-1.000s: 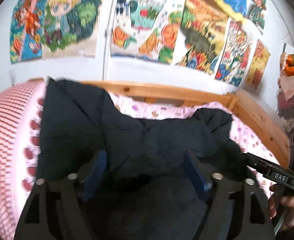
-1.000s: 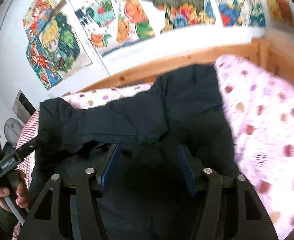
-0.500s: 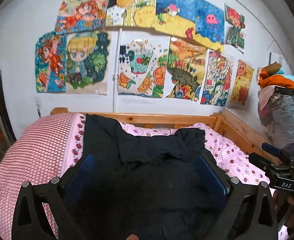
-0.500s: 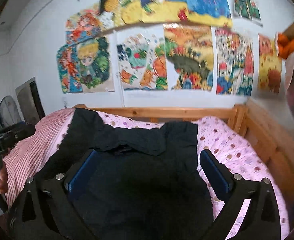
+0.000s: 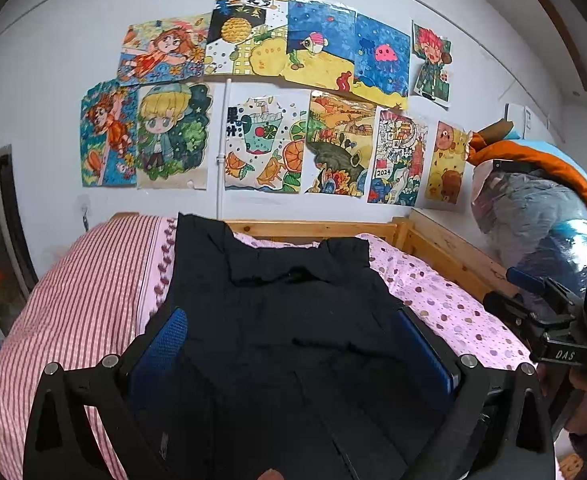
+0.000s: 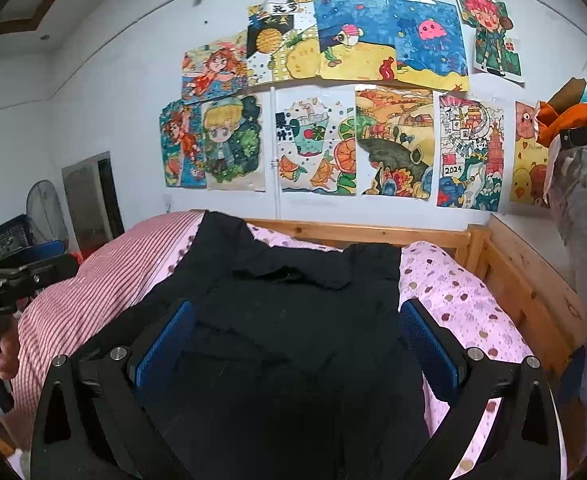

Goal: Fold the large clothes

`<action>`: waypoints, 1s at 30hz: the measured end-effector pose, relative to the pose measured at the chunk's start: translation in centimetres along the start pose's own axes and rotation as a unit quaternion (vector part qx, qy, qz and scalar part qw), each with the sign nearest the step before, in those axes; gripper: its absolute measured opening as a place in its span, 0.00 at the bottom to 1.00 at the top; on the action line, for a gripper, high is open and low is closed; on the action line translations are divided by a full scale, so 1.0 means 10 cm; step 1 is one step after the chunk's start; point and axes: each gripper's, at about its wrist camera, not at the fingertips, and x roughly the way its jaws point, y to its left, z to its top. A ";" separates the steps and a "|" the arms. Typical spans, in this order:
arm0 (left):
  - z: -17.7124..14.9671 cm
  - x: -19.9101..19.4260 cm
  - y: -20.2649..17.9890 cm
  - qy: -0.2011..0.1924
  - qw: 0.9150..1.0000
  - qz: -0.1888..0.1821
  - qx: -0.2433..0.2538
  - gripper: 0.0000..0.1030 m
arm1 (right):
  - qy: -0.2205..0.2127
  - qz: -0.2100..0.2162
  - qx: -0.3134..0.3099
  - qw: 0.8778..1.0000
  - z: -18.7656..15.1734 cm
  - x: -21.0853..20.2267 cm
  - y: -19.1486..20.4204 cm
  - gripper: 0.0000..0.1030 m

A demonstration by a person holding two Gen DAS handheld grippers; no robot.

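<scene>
Drawings [image 5: 261, 144] on wall; striped bedding [image 5: 81, 300] beside black garment [image 5: 293, 320].

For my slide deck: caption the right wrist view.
Open right tongs above a dark garment on a pink dotted bed.

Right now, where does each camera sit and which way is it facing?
Left wrist: sits on the left tool, looking forward over the black garment to the drawings on the wall; its own open blue-padded fingers show, and the right tool at the right edge.
Right wrist: sits on the right tool, facing the same wall; its own open fingers show, and the left tool with a hand at the left edge.
Shared: garment, pink dotted sheet, striped bedding, wooden bed frame, drawings.
</scene>
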 end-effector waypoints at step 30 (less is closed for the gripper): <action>-1.00 -0.61 0.14 0.058 0.998 0.027 0.025 1.00 | 0.027 -0.001 0.002 1.000 -0.92 -0.73 0.22 0.98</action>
